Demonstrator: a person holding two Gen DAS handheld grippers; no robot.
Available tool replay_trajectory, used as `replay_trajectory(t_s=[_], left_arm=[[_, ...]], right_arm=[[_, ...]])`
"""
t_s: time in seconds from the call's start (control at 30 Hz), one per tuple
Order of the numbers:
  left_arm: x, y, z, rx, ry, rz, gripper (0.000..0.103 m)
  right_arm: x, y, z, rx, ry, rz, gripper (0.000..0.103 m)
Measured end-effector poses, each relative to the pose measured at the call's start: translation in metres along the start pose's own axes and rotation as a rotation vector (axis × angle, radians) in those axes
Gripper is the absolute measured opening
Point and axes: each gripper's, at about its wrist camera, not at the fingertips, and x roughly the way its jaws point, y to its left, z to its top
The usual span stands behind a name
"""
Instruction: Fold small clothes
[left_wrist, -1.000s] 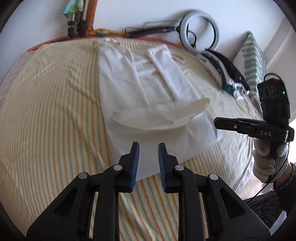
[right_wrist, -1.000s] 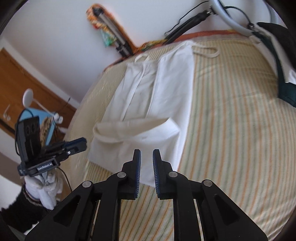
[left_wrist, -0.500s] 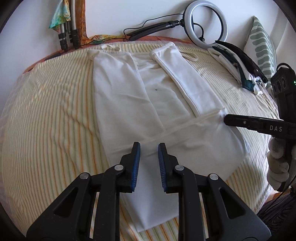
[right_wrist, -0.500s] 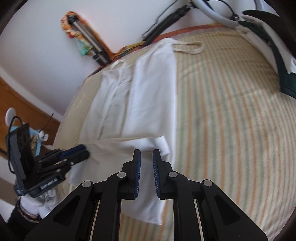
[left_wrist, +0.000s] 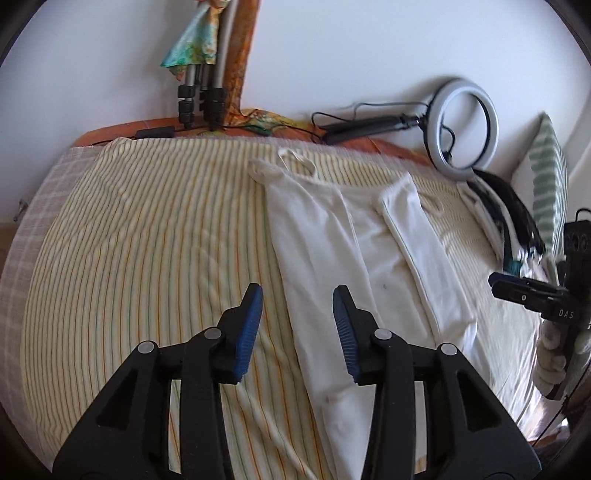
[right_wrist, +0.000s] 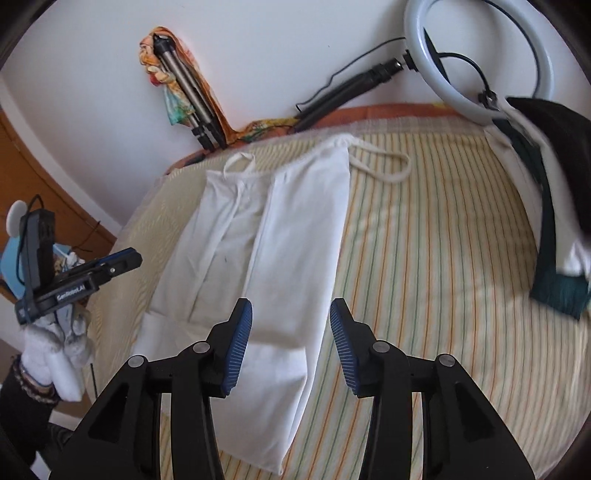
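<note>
White trousers (left_wrist: 354, 258) lie flat on my striped bedspread (left_wrist: 147, 240), running from six toward twelve o'clock. My left claw (left_wrist: 297, 325) and right claw (right_wrist: 291, 345) are both spreading, hovering above the cloth, pinching nothing.

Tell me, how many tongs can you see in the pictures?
2. The left tongs hover over the near left edge of the white garment on the striped bed. The right tongs hover over its right side. Both are opening, with nothing held between them.
</note>
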Motion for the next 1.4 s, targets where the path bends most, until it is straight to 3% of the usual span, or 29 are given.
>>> replay_trajectory(t_s=[0.37,0.57,0.77,0.87,0.9,0.97,1.0,1.03,1.17,1.3,1.33,1.4], left_arm=[[0.071,0.019,0.059,-0.054,0.056,-0.066,0.04],[0.113,0.034,0.075,-0.144,0.118,-0.156,0.04],[0.126,0.041,0.092,-0.208,0.067,-0.249,0.039],[0.129,0.044,0.098,-0.227,0.049,-0.255,0.007],[0.127,0.044,0.099,-0.221,0.034,-0.256,0.007],[0.121,0.043,0.1,-0.193,0.01,-0.25,0.006],[0.12,0.042,0.101,-0.183,0.004,-0.255,0.005],[0.119,0.042,0.101,-0.176,-0.001,-0.249,0.005],[0.128,0.045,0.1,-0.16,0.021,-0.172,0.004],[0.135,0.045,0.102,-0.165,0.045,-0.156,0.006],[0.136,0.045,0.102,-0.168,0.053,-0.152,0.009],[0.138,0.044,0.102,-0.168,0.058,-0.157,0.028]], right_arm=[[0.051,-0.042,0.064,0.058,0.02,0.032,0.043],[0.078,-0.065,0.084,0.117,0.022,0.086,0.043],[0.097,-0.082,0.1,0.172,0.018,0.141,0.043],[0.102,-0.083,0.107,0.181,0.012,0.156,0.043],[0.103,-0.083,0.109,0.177,0.011,0.16,0.042],[0.104,-0.082,0.112,0.175,0.001,0.17,0.031],[0.107,-0.082,0.114,0.175,0.009,0.179,0.015],[0.108,-0.08,0.115,0.17,0.013,0.177,0.004],[0.098,-0.076,0.117,0.118,-0.044,0.155,0.001],[0.106,-0.08,0.118,0.126,-0.009,0.103,0.001],[0.105,-0.079,0.118,0.117,-0.013,0.109,0.003],[0.104,-0.08,0.119,0.123,-0.005,0.124,0.006]])
